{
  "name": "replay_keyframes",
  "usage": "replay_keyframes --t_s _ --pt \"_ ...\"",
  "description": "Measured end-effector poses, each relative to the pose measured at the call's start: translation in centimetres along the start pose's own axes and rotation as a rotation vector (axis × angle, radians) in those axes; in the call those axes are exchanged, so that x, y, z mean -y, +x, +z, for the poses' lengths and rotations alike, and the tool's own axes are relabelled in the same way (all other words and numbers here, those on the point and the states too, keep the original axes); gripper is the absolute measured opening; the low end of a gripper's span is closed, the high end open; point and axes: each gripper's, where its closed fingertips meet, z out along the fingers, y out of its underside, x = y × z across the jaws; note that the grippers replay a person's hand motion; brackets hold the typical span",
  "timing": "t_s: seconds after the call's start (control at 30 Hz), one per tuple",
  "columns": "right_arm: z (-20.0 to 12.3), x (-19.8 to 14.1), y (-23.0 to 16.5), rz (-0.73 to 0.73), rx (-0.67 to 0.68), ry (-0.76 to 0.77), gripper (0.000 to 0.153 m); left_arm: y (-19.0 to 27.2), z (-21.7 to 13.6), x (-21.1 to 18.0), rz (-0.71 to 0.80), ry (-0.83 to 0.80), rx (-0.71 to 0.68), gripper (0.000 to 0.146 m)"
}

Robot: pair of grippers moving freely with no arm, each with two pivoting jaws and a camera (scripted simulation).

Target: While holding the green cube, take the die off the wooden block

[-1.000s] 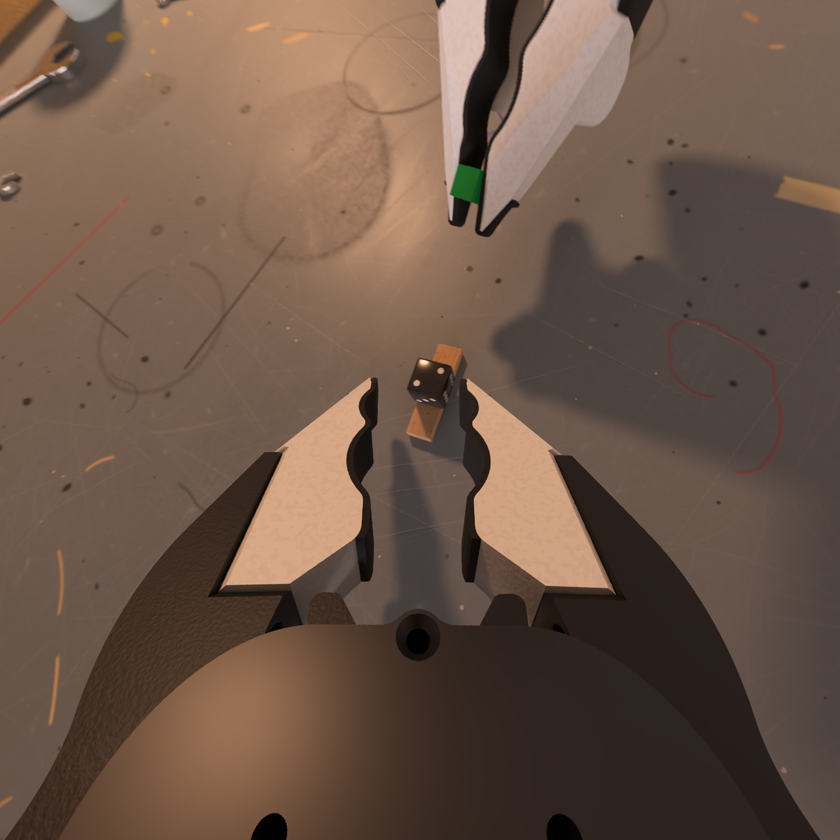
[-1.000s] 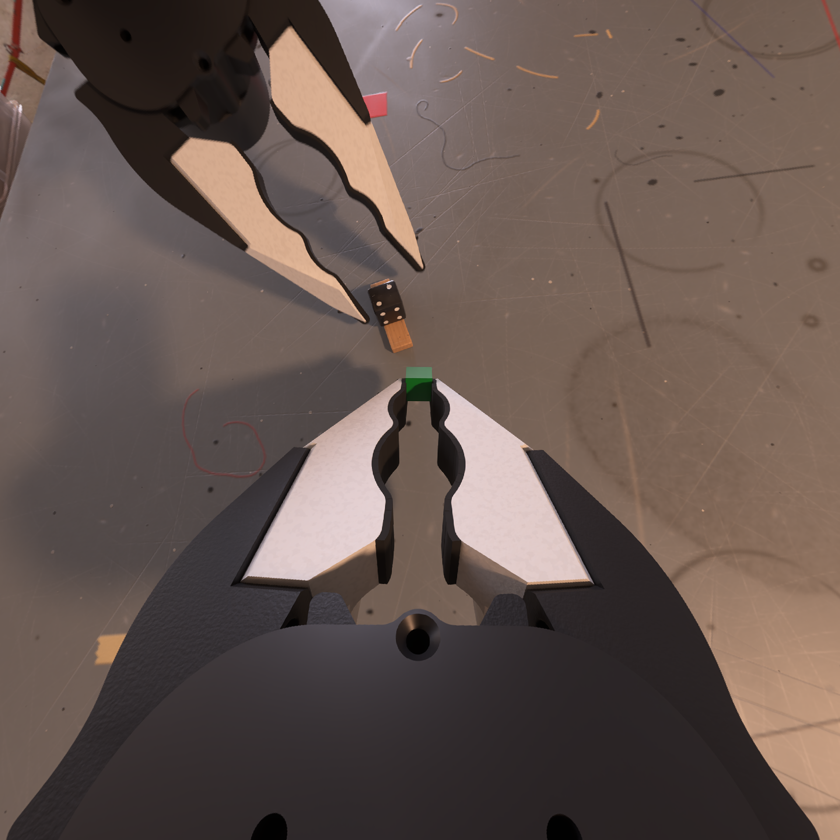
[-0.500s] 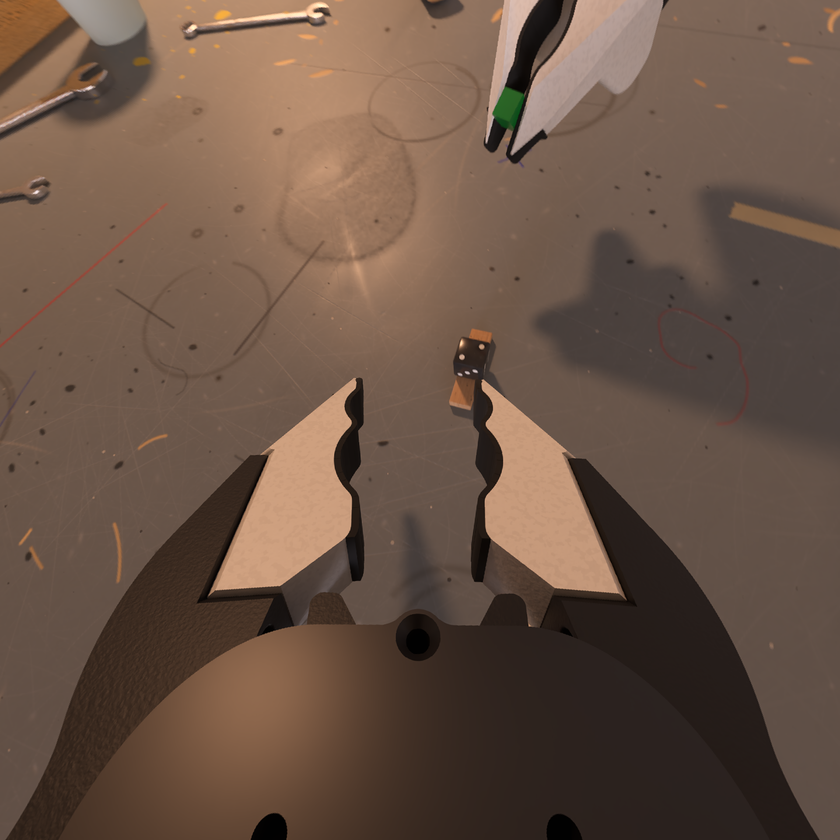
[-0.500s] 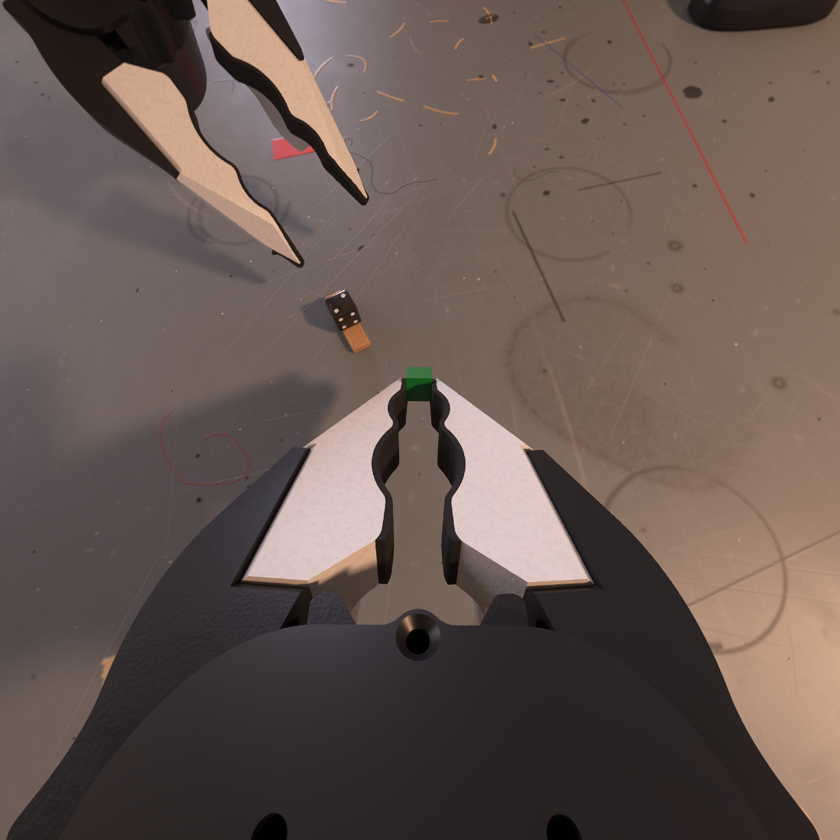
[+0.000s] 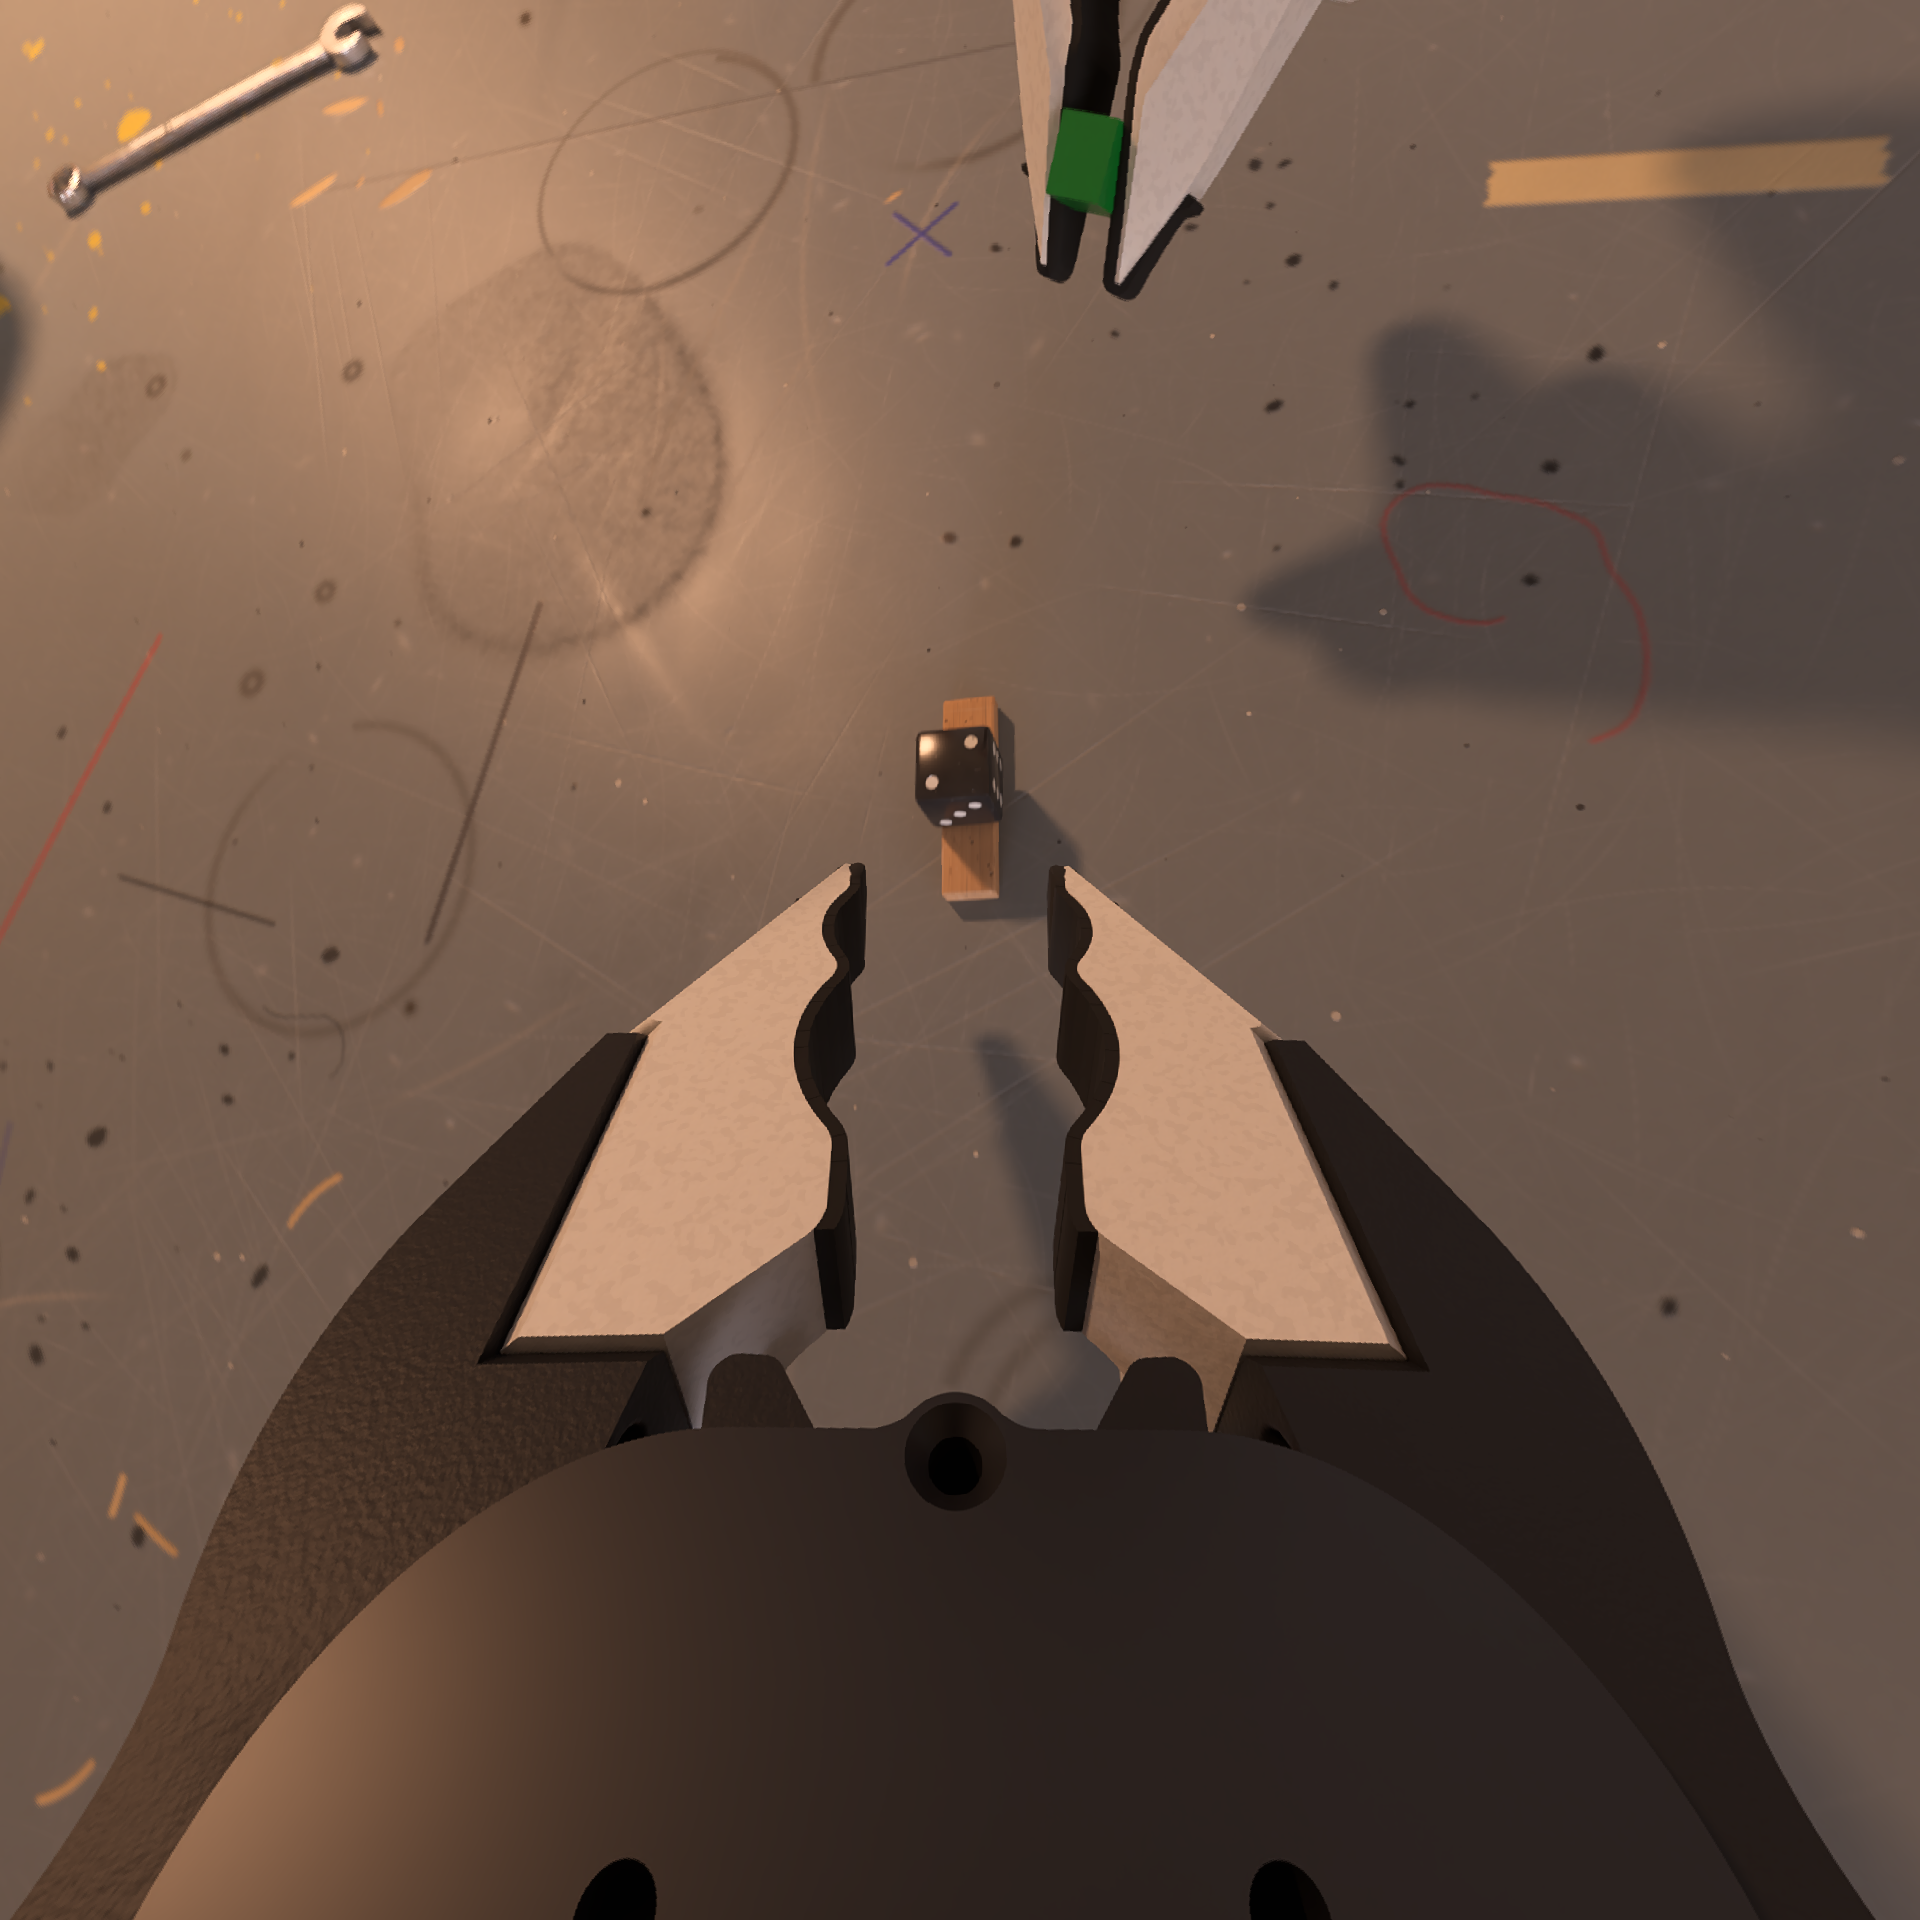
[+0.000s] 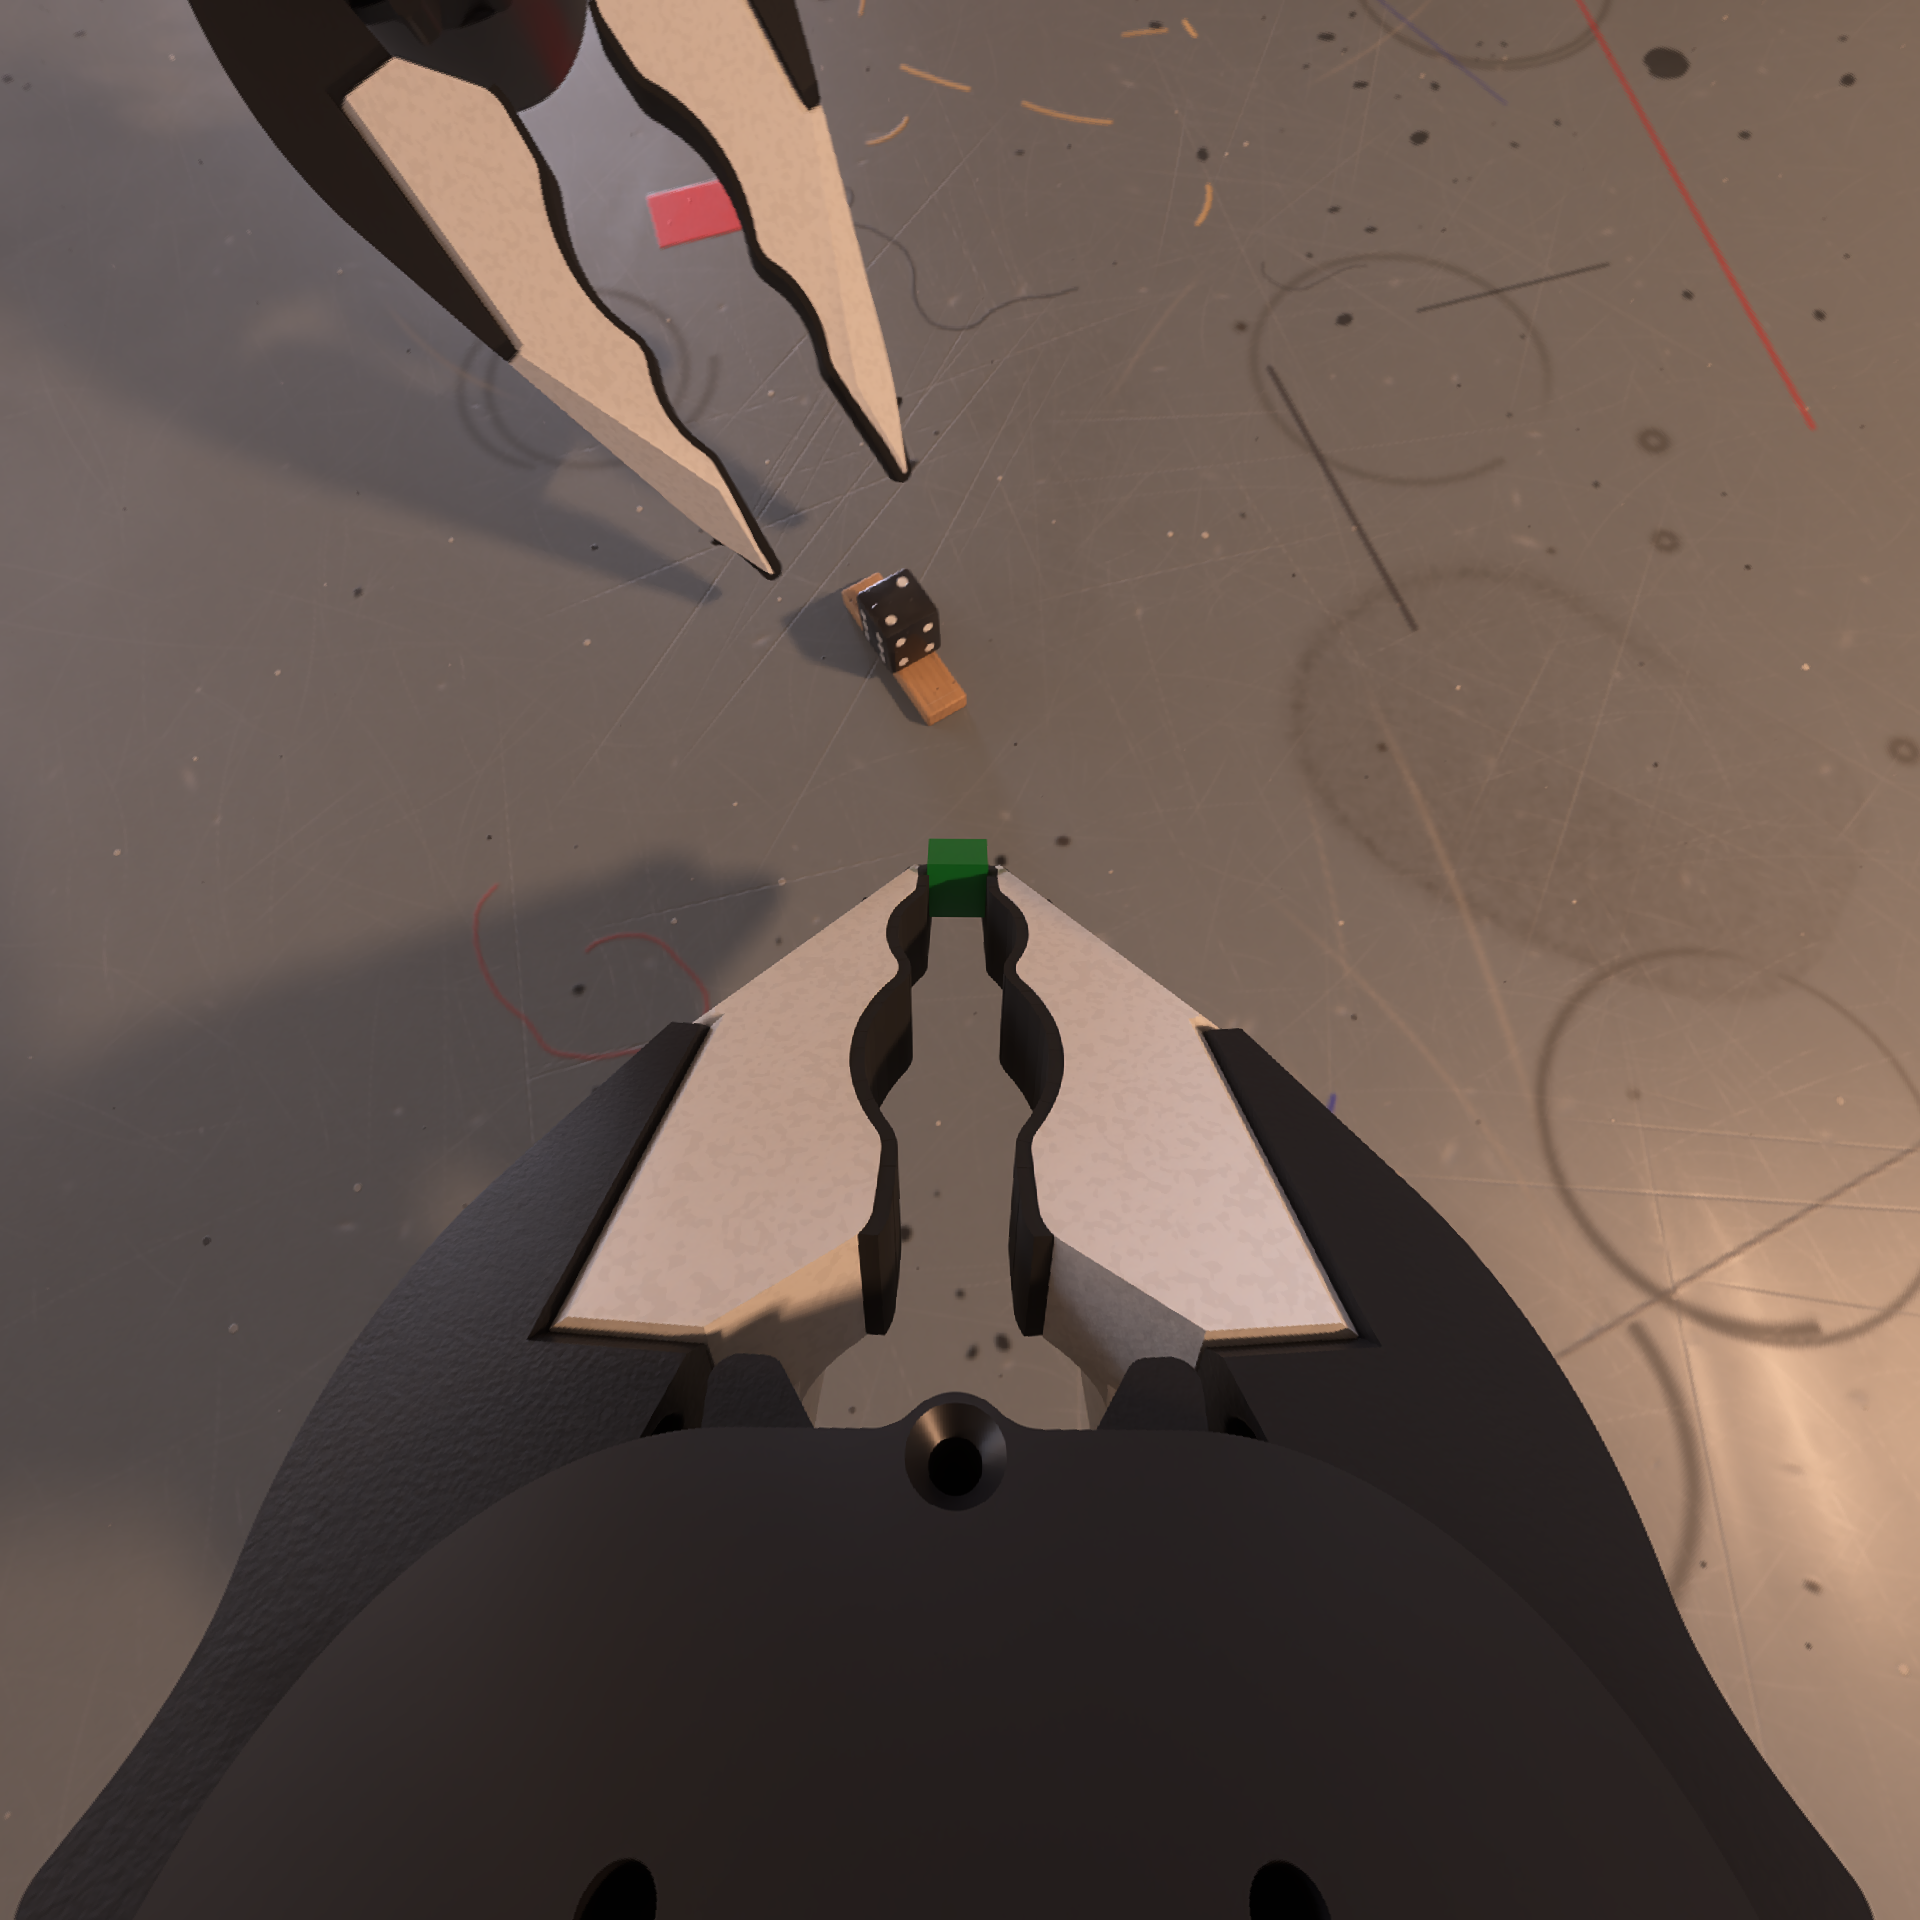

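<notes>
A black die (image 5: 958, 775) with white pips rests on a small wooden block (image 5: 970, 868) lying flat on the scratched grey table. My left gripper (image 5: 954, 883) is open and empty, its fingertips just short of the block's near end, the die straight ahead between them. My right gripper (image 6: 957, 871) is shut on the green cube (image 6: 956, 878) at its fingertips, hovering short of the die (image 6: 902, 620) and block (image 6: 933, 689). It shows in the left wrist view (image 5: 1086, 272) with the cube (image 5: 1085, 163). The left gripper shows in the right wrist view (image 6: 834, 520).
A wrench (image 5: 213, 104) lies at the far left. A strip of tan tape (image 5: 1683, 171) lies at the far right, and a red loop of thread (image 5: 1522, 592) nearer. A red tag (image 6: 691, 213) lies on the table behind the left gripper.
My left gripper has shifted right and lined up with the die, which now sits centred ahead of its fingers. The right gripper has stayed shut on the green cube and drawn nearer.
</notes>
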Motion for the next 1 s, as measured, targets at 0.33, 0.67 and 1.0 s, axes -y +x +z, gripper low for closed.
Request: replay_keyframes --t_s 0.33,0.67,1.0 --pt "-0.2 -0.8 -1.1 -0.005 -0.019 -0.002 0.009 -0.1 2.7 0.7 0.027 -0.059 0.025 0.033" --pt "-0.3 -1.3 -1.1 0.003 -0.016 0.014 0.009 -0.5 3.3 1.3 0.042 -0.054 0.047 0.019" --pt "-0.6 -0.8 -0.7 -0.004 -0.027 0.044 0.009 -1.0 2.3 2.6 -0.032 0.027 -0.005 0.019"
